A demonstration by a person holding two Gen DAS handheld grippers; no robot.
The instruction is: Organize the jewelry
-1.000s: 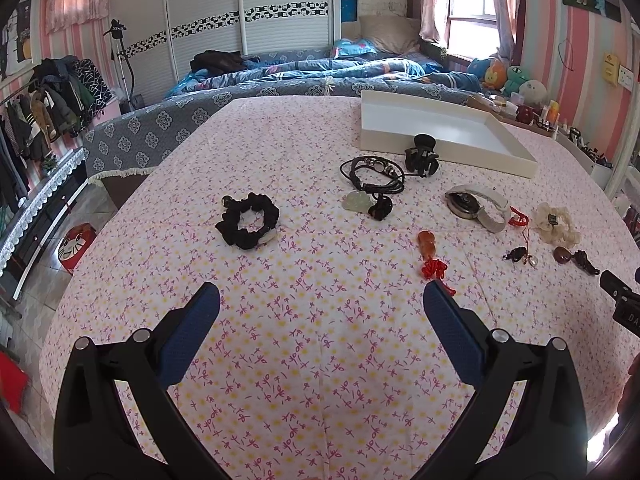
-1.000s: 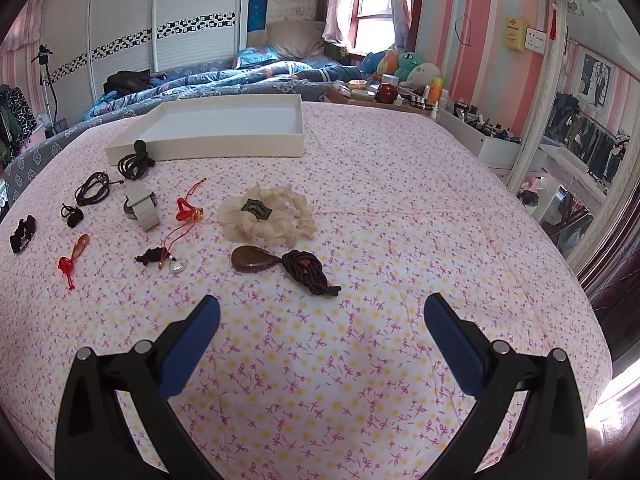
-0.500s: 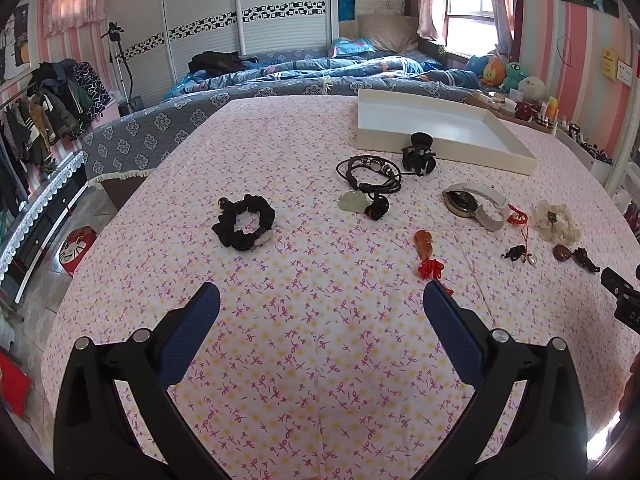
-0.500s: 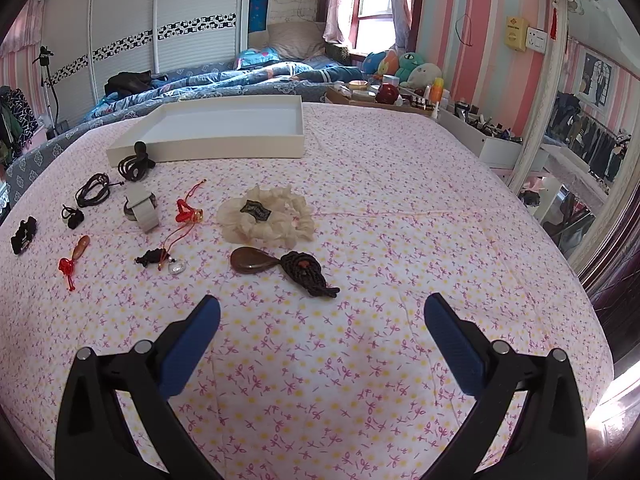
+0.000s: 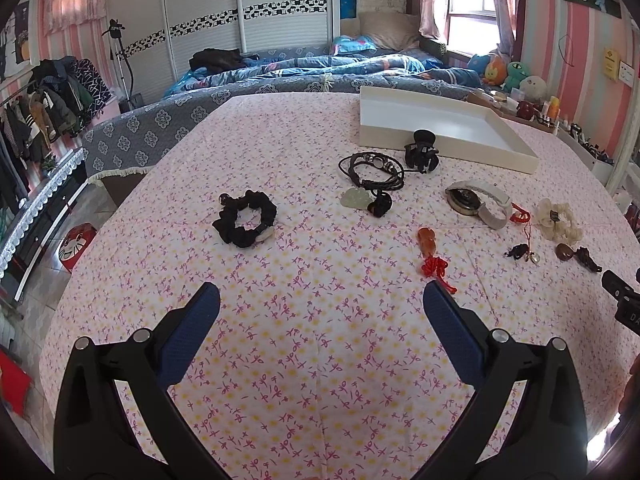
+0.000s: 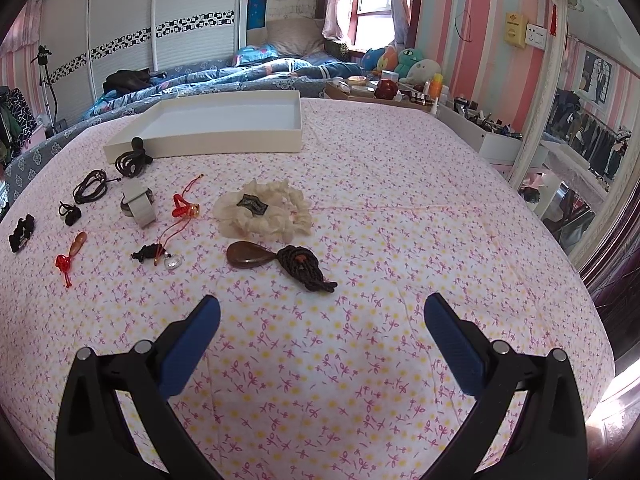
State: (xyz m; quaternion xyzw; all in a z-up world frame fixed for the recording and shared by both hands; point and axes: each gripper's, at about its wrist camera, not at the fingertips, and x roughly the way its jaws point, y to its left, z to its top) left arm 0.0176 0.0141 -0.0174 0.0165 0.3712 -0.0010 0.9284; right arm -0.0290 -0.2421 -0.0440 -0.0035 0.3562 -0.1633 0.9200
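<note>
1. Left gripper [image 5: 318, 300]: fingers spread wide, nothing held, over bare floral cloth [image 5: 312, 360]. Nearest piece is the amber pendant w/ red knot [image 5: 430, 254], just ahead of the right-hand fingertip [image 5: 436, 300], not touching. Black scrunchie [image 5: 245, 224] lies ahead to the left, well apart.
2. Right gripper [image 6: 320, 312]: also wide open & empty. Brown teardrop pendant on dark knotted cord [image 6: 280, 262] sits just ahead, between the finger lines but beyond the tips. Cream scrunchie [image 6: 264, 216] lies right behind it.
3. Pose: both grippers hover low over the table, pointing forward toward the white tray [image 5: 448, 128] at the far side (tray interior looks bare). A bit of the right gripper's body shows at the left view's right edge.
4. Other pieces, left view: black cord bracelet w/ beads [image 5: 372, 170]; pale green stone w/ dark knot [image 5: 366, 200] just in front of it; black claw clip [image 5: 420, 154] touching or almost touching the tray's near wall (can't tell which); watch w/ pale strap [image 5: 478, 202]; small black charm on red cord [image 5: 522, 250].
5. Nothing lies between either gripper and its nearest pendant. Beyond the table: bed w/ blue bedding [image 5: 320, 68], plush toys [image 6: 404, 60].
</note>
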